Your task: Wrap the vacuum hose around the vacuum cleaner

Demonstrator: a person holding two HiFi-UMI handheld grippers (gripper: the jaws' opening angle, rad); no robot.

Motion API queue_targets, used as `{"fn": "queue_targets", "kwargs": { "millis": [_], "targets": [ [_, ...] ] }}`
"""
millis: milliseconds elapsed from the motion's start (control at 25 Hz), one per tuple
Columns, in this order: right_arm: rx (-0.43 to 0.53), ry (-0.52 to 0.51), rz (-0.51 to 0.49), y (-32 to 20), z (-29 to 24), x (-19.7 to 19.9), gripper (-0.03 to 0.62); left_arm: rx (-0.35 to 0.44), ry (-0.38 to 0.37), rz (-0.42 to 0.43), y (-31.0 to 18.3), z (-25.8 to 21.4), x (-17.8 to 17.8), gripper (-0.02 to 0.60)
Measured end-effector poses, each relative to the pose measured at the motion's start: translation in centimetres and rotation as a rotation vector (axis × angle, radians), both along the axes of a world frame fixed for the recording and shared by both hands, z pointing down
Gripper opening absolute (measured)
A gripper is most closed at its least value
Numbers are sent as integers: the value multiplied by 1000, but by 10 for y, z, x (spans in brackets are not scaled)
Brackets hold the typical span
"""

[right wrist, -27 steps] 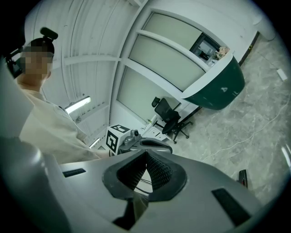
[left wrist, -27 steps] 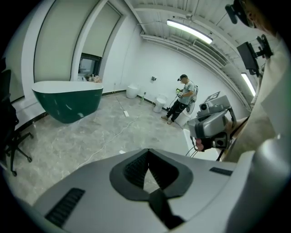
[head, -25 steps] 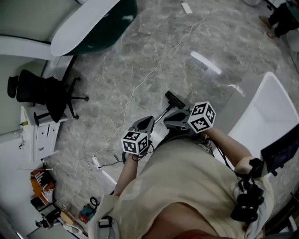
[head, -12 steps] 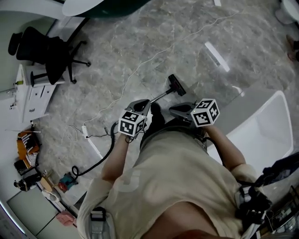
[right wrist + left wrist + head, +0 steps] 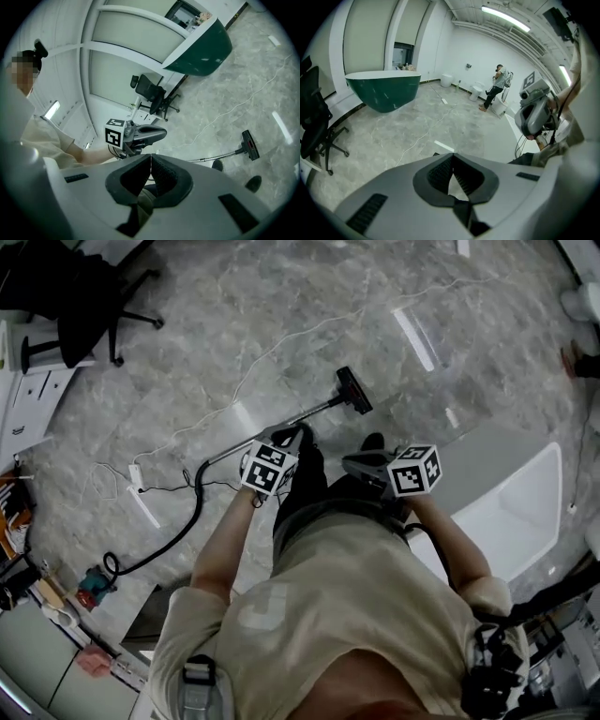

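- The room is bright and evenly lit; in the left gripper view a long ceiling strip light point(image 5: 506, 18) glows against white walls.
- In the head view the polished floor point(image 5: 281, 324) throws back pale bars of glare point(image 5: 413, 338); shadows are soft and faint.
- Both gripper views are wide-angle: straight lines bow, and the corners fall to black.
- The head view is dimmer, slightly grainy, and curved at its edges.
- The left gripper point(image 5: 452, 158), close to its own camera, looks slightly soft.

Grey veined floor point(image 5: 234, 324), dark green tub point(image 5: 384, 91) with white rim, black vacuum hose point(image 5: 195, 512) and chair point(image 5: 311, 112).
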State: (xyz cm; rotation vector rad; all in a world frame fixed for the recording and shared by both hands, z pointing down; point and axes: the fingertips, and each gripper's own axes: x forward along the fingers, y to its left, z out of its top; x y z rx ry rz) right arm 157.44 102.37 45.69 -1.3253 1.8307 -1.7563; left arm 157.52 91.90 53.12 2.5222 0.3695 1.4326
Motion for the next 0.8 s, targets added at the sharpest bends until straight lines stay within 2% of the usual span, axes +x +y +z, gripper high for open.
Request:
{"fn": "queue_targets", "kwargs": {
  "millis": [160, 280, 560, 800],
  "targets": [
    [-77, -4, -2, -45, 24, -16, 5, -3, -3, -33, -54, 27, -18, -2],
    [-105, -15, 2, -68, 46, -20, 5, 5, -17, -35, -75, 56, -31, -2],
    [-179, -87, 7, -86, 119, -11, 5, -18, -118, -48, -84, 151, -51, -2],
    [-192, -102, 59, -84, 217, 23, 5, 25, -138, -25, -89, 246, -33, -2]
  ]
}}
